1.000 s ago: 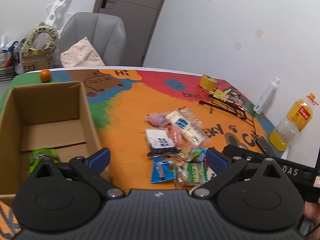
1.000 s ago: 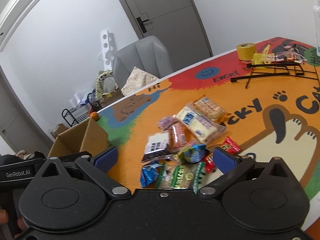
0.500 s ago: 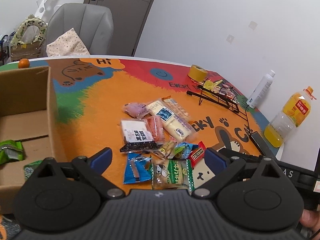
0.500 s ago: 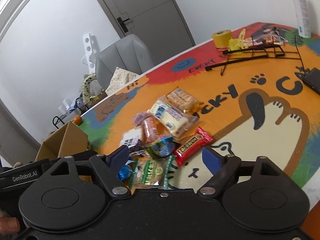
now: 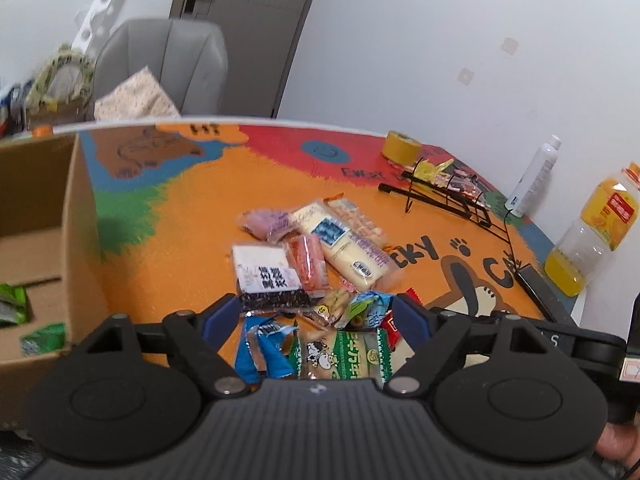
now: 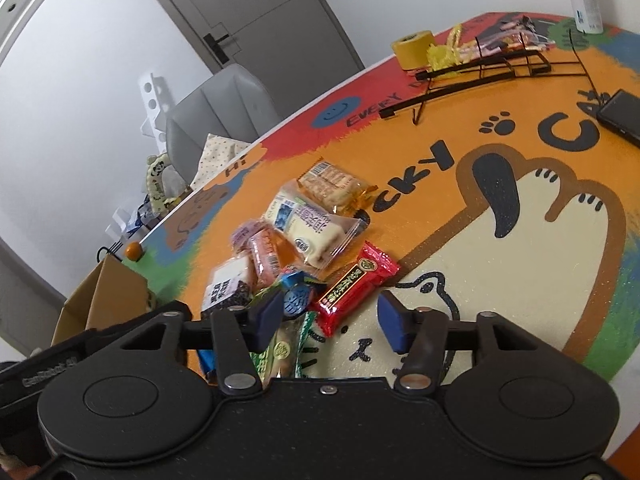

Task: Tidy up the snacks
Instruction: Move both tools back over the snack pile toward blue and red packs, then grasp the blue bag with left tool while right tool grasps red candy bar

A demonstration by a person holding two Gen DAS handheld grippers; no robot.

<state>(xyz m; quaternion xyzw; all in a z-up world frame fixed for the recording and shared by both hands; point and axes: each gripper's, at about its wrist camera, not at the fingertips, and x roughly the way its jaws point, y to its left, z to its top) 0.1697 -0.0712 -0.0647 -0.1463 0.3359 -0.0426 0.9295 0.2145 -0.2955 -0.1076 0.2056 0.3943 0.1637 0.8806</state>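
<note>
A pile of snack packets lies on the orange cat-print mat (image 5: 168, 248). My left gripper (image 5: 316, 316) hangs low over the pile's near edge, jaws closing. A blue packet (image 5: 262, 350) and a green-and-white cow packet (image 5: 344, 354) lie between its pads, untouched. A black-and-white packet (image 5: 266, 278) lies just beyond. My right gripper (image 6: 331, 320) is also closing, around a red bar (image 6: 356, 288) with a gap still on its right side. A blue round candy (image 6: 298, 300) sits by its left pad. The cardboard box (image 5: 80, 220) at the left holds green packets (image 5: 12, 304).
A black wire rack (image 5: 448, 196), a yellow tape roll (image 5: 400, 146), a white bottle (image 5: 534, 176), an orange juice bottle (image 5: 592, 236) and a black phone (image 6: 622, 116) stand along the table's far right. A grey chair (image 5: 160, 64) is behind the table.
Both grippers have sunk toward the snack pile and their jaws have narrowed, the right one more. The left view has slid right, away from the box. The right gripper has rolled.
</note>
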